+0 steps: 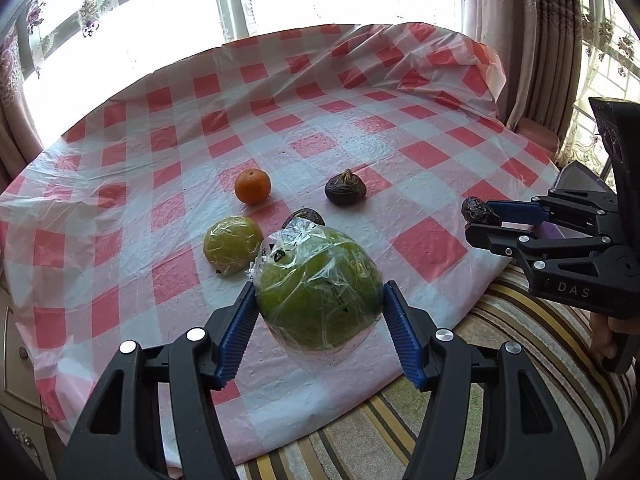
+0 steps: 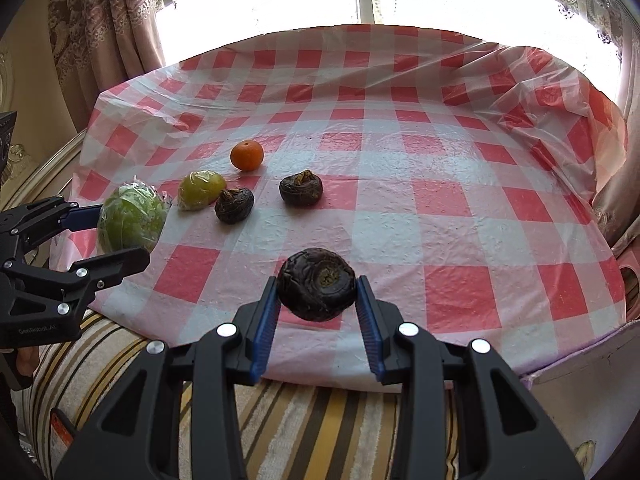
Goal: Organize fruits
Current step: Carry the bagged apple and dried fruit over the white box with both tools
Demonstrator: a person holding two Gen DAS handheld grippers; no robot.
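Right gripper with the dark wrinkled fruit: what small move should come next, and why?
Probably carry it forward and set it down near the two dark wrinkled fruits on the red-checked plastic tablecloth. The right gripper holds a matching dark wrinkled fruit over the near edge, so like would join like.

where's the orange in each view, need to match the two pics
Left wrist: orange sits centre-left on the cloth, beyond the wrapped yellow fruit.
Right wrist: orange is left of centre, beyond the same yellow fruit.
Shared landmark: the checked cloth.
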